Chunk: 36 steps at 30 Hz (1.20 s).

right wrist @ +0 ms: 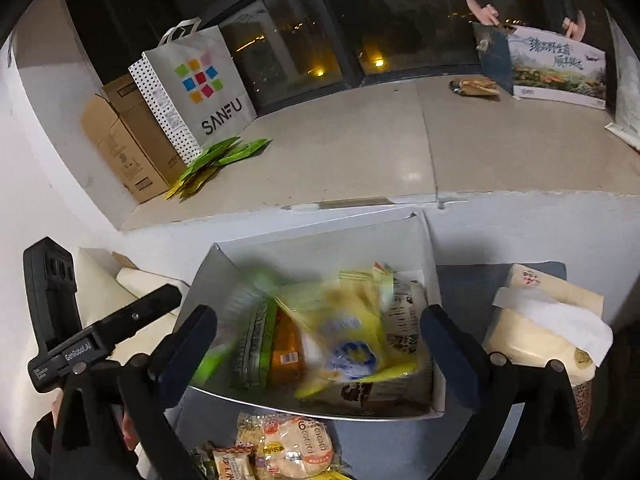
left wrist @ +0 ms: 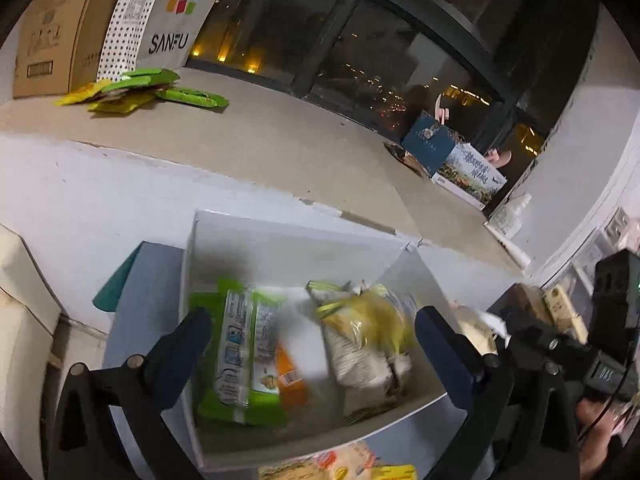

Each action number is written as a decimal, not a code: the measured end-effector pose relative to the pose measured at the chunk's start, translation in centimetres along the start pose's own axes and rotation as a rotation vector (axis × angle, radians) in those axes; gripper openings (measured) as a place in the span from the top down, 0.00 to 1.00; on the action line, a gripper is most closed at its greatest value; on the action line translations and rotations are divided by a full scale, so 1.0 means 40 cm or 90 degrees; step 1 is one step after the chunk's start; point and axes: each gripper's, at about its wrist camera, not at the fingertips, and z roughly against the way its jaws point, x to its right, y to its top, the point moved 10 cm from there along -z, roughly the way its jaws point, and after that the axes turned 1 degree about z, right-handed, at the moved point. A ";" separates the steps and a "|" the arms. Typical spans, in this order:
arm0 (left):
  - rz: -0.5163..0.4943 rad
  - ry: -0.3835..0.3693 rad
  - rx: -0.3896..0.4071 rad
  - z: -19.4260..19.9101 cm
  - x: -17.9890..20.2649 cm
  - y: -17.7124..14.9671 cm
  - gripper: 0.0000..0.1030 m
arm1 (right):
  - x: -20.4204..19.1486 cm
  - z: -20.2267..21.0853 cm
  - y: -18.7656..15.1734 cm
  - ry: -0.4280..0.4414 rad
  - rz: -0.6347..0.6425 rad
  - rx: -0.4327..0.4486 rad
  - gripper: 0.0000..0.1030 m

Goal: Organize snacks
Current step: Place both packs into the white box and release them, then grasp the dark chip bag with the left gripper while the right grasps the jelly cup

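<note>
A white open box (left wrist: pixel 256 236) (right wrist: pixel 320 236) stands on a grey-blue surface and holds several snack packets: a green one (left wrist: pixel 240 344) (right wrist: pixel 256 344), an orange one (left wrist: pixel 290 376) (right wrist: pixel 286 354) and a yellow one (left wrist: pixel 360 312) (right wrist: pixel 348 344), blurred by motion. My left gripper (left wrist: pixel 316 344) is open and empty above the box. My right gripper (right wrist: pixel 320 344) is open and empty above the same box. Loose rice-cracker packets (right wrist: pixel 292 448) (left wrist: pixel 340 468) lie in front of the box. The other gripper shows at each view's edge.
A stone window ledge (right wrist: pixel 360 152) behind carries a SANFU bag (right wrist: pixel 200 88), a cardboard box (right wrist: pixel 120 140), green and yellow packets (right wrist: pixel 216 160) (left wrist: pixel 136 92) and a printed box (right wrist: pixel 556 68). A tissue pack (right wrist: pixel 544 320) sits right of the white box.
</note>
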 end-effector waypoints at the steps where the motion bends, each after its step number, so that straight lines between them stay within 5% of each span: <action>1: -0.007 -0.001 -0.001 0.010 0.002 -0.011 0.00 | 0.000 0.007 -0.002 -0.005 0.007 0.005 0.00; 14: -0.098 -0.075 0.041 0.273 0.081 -0.131 0.00 | -0.037 0.192 -0.089 0.000 0.066 0.065 0.00; 21: -0.131 -0.110 0.066 0.439 0.112 -0.304 0.00 | -0.046 0.351 -0.244 -0.050 0.159 0.098 0.00; 27: -0.133 -0.121 0.032 0.482 0.132 -0.459 0.00 | -0.026 0.456 -0.432 -0.041 0.135 0.109 0.00; 36: -0.179 -0.090 0.016 0.494 0.154 -0.566 0.00 | 0.028 0.456 -0.597 -0.085 0.110 0.090 0.00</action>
